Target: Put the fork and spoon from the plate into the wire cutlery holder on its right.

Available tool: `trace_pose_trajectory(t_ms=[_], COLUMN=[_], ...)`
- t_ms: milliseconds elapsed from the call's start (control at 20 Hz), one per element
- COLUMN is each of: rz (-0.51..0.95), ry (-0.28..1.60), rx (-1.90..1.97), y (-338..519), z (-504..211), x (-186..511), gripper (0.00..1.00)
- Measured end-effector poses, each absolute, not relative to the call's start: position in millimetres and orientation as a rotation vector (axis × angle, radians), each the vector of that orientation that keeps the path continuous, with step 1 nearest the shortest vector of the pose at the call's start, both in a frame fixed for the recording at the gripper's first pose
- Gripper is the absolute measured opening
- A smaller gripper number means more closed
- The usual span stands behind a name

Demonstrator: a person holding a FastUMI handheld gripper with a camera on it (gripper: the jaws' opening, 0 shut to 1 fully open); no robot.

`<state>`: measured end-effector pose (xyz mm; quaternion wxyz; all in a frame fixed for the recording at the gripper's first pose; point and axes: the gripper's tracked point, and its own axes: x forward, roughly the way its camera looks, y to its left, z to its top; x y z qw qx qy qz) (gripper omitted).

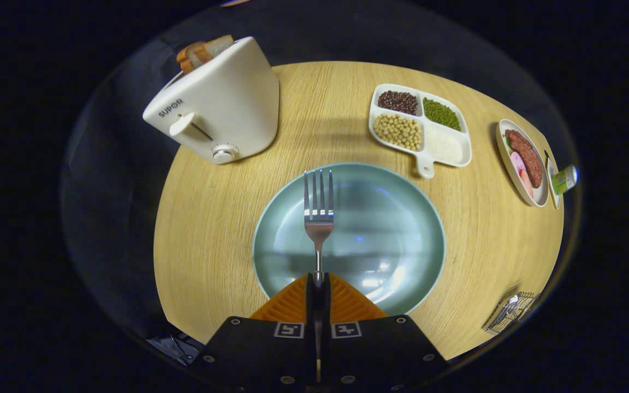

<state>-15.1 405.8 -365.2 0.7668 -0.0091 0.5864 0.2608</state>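
A metal fork [318, 213] sticks out straight ahead of my gripper [318, 281], tines pointing away, held over the pale green plate [402, 218]. Both fingers press on the fork's handle, so the gripper is shut on it. The plate lies on the round wooden table directly under and ahead of the fingers, with nothing else showing on it. The wire cutlery holder [511, 312] stands on the table to the right of the plate, near the table's near right edge. The lower part of the fork's handle is hidden between the fingers.
A white toaster [221, 106] with bread slices stands beyond the plate to the left. A white divided tray [421, 128] of beans and grains sits beyond the plate to the right. Farther right are a dish of sliced meat [523, 161] and a small green-labelled container [564, 179].
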Motion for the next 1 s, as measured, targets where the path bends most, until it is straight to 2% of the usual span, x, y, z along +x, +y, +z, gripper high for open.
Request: trace_pose_trajectory(t_ms=[350, 1000], rz=[0.547, 0.386], ry=[1.136, 1.074], rx=[0.056, 0.106], y=[328.1, 126.5], z=[-308.2, -283.1], x=[-4.8, -28.6], gripper=[0.04, 0.04])
